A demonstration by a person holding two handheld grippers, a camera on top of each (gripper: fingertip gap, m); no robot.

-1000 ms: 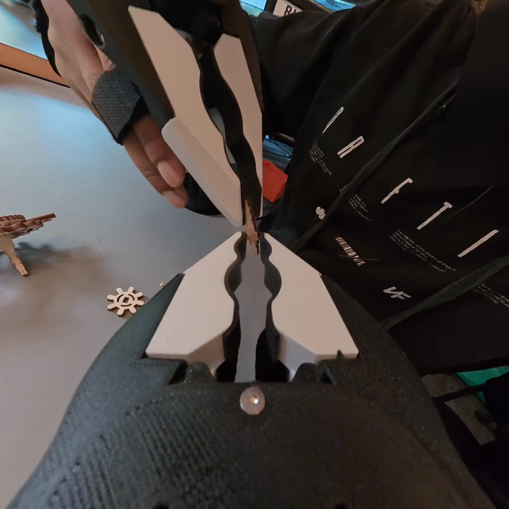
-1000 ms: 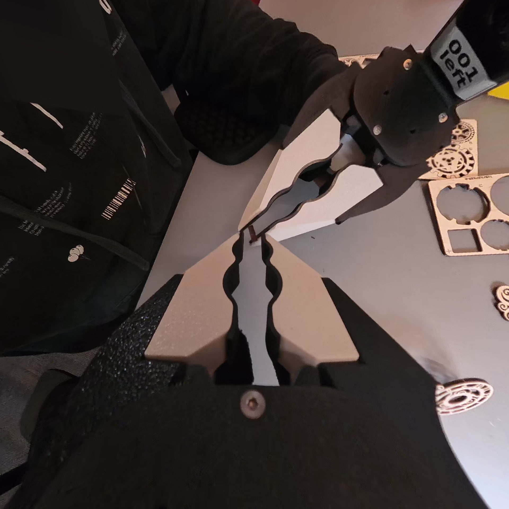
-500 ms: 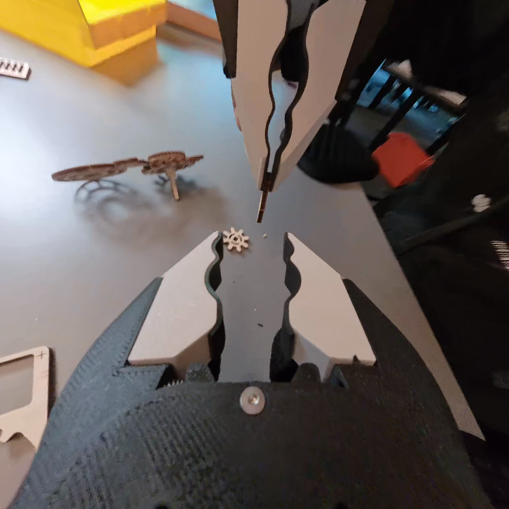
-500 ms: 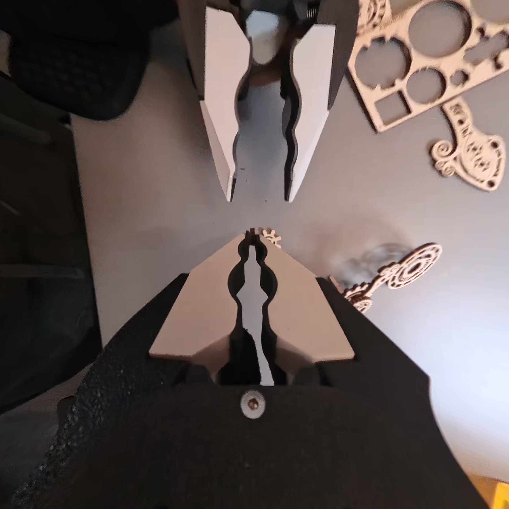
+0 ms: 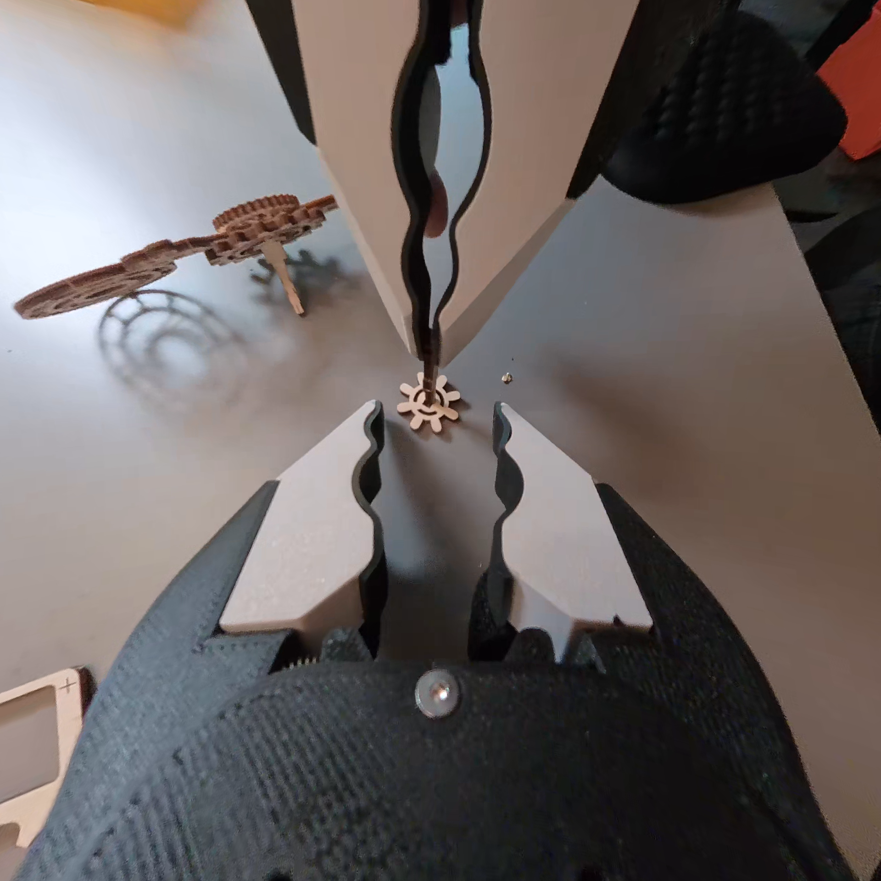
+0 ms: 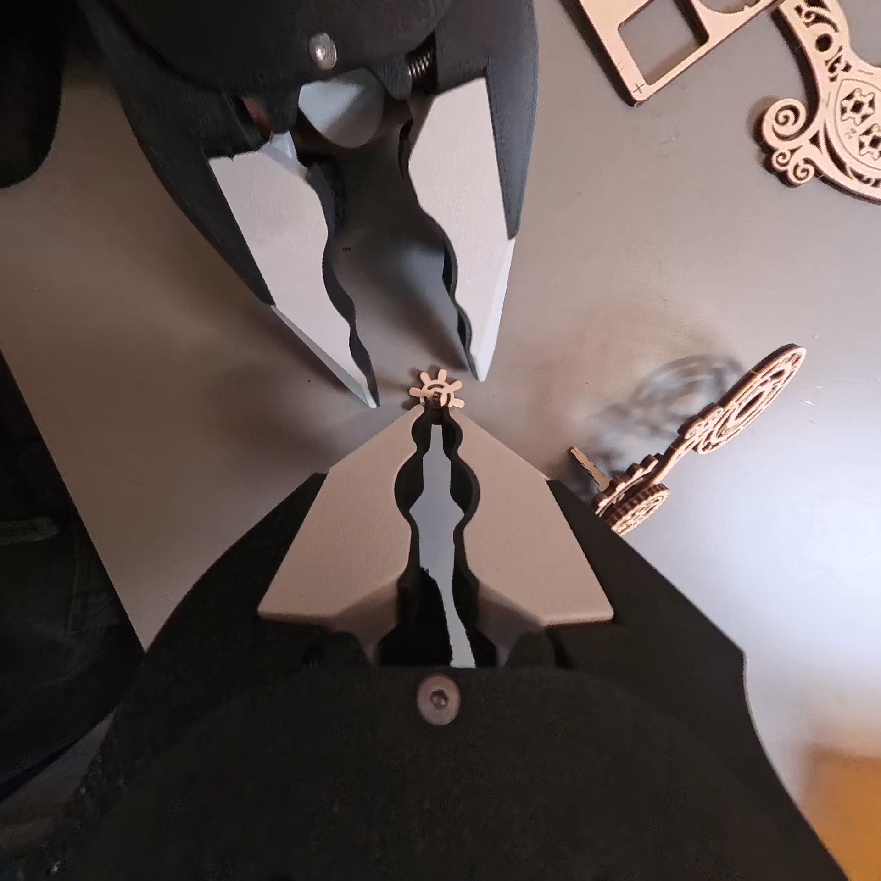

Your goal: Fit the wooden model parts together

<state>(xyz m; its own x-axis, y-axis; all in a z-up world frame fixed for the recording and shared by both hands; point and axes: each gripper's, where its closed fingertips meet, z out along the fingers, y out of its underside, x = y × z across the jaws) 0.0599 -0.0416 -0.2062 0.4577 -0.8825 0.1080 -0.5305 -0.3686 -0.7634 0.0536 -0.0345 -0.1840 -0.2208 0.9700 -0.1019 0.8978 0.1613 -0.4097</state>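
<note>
Now, the right gripper, clamped on a peg, should press straight into the gear hub, while the left gripper gapes empty.

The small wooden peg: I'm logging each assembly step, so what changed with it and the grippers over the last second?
The right gripper, shut on the small wooden peg, carried it from mid-air by the person's torso down to the table; its tip now sits at the centre hole of the little gear. The left gripper let go of the peg, opened and now brackets the gear. The gear and the assembled gear piece stayed put.
</note>
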